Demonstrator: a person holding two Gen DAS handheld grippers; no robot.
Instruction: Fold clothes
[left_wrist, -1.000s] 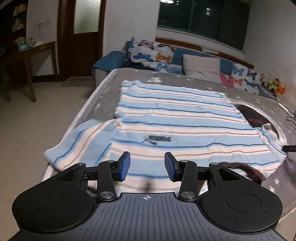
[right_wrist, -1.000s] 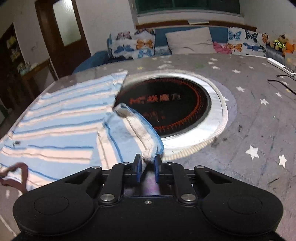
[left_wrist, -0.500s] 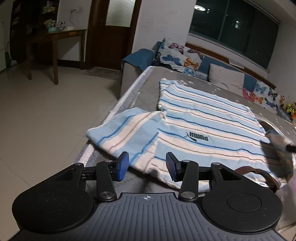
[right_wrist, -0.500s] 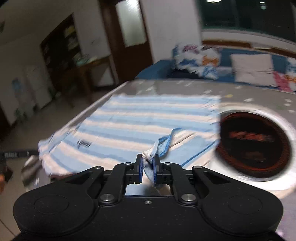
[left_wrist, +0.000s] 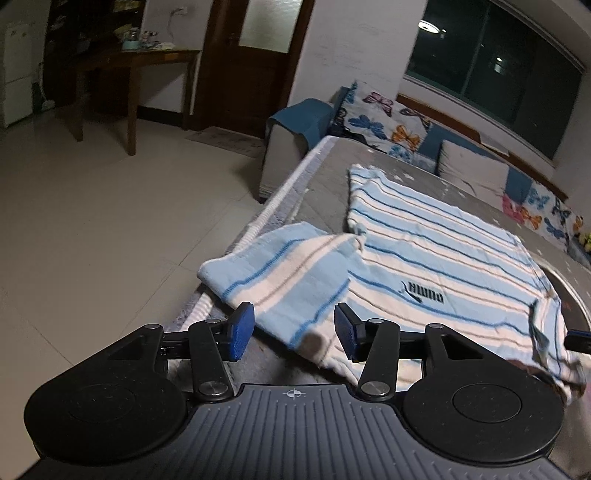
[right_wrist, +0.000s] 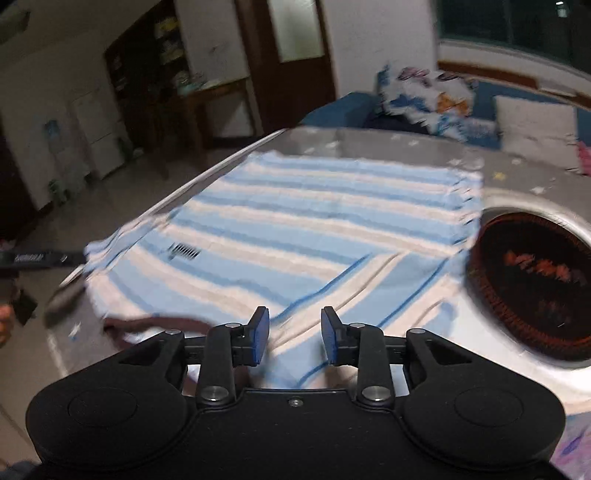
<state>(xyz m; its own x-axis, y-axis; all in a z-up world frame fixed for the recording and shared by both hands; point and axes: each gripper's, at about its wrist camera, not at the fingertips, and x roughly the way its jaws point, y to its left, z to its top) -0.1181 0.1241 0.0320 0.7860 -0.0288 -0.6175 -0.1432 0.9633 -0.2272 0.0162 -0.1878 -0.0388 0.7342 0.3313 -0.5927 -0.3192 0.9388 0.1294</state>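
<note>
So far only one part looks done: on my right side, the right sleeve (right_wrist: 388, 291) of the striped shirt (left_wrist: 436, 266) lies folded in over the body. My right tongs (right_wrist: 294, 338) hang released and empty just above it. The shirt is spread flat on the grey desk (left_wrist: 321, 177), logo up, beside the round inset burner (right_wrist: 535, 280). My left tongs (left_wrist: 293, 332) are also spread wide, grasping nothing, near the left sleeve (left_wrist: 280, 273), which juts out over the desk edge. I judge that sleeve and the body folds remain.
</note>
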